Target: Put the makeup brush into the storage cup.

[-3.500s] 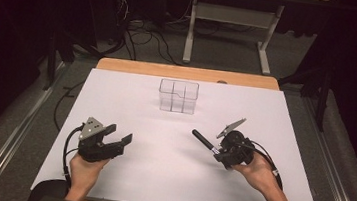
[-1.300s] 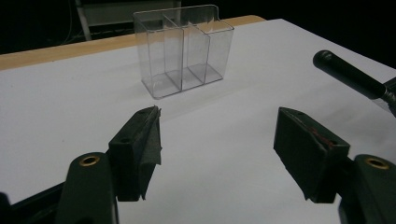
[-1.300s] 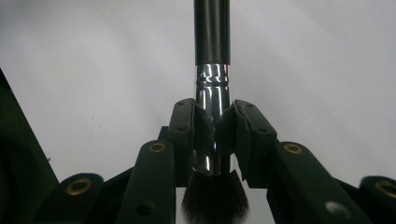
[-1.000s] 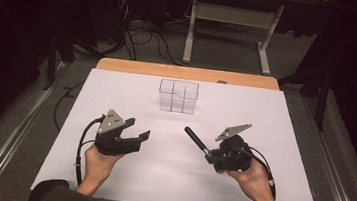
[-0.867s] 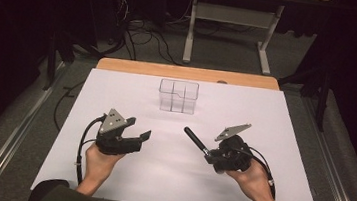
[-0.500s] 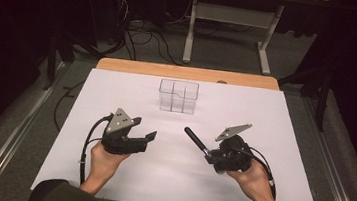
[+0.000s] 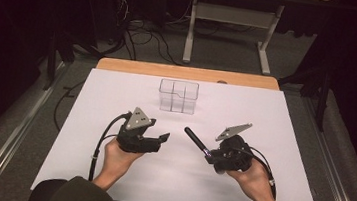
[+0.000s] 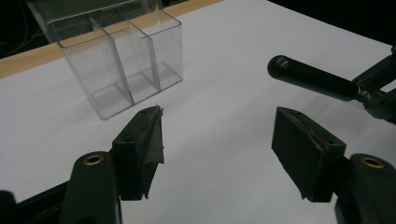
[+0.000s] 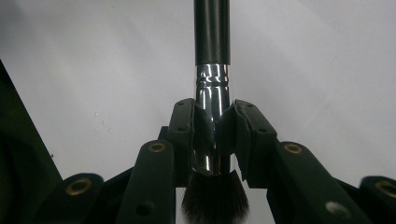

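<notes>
We hold a makeup brush (image 7: 196, 141) in the right tool (image 9: 214, 128), its jaws clamped on the shiny metal ferrule, bristles back toward the hand and the black handle pointing out toward the clear divided organizer (image 7: 178, 96). The brush hangs above the white worktop (image 7: 275, 120), on our side of the organizer and a little to its right. The left tool (image 8: 217, 135) has just been closing a little but stands wide with nothing between its jaws, on our side of the organizer and slightly left, its tips near the handle's end. The step looks like a handover or a placing into one compartment. To do it well, we should bring the left jaws squarely across the handle, close firmly before the right lets go, then stand the brush upright over a compartment.
</notes>
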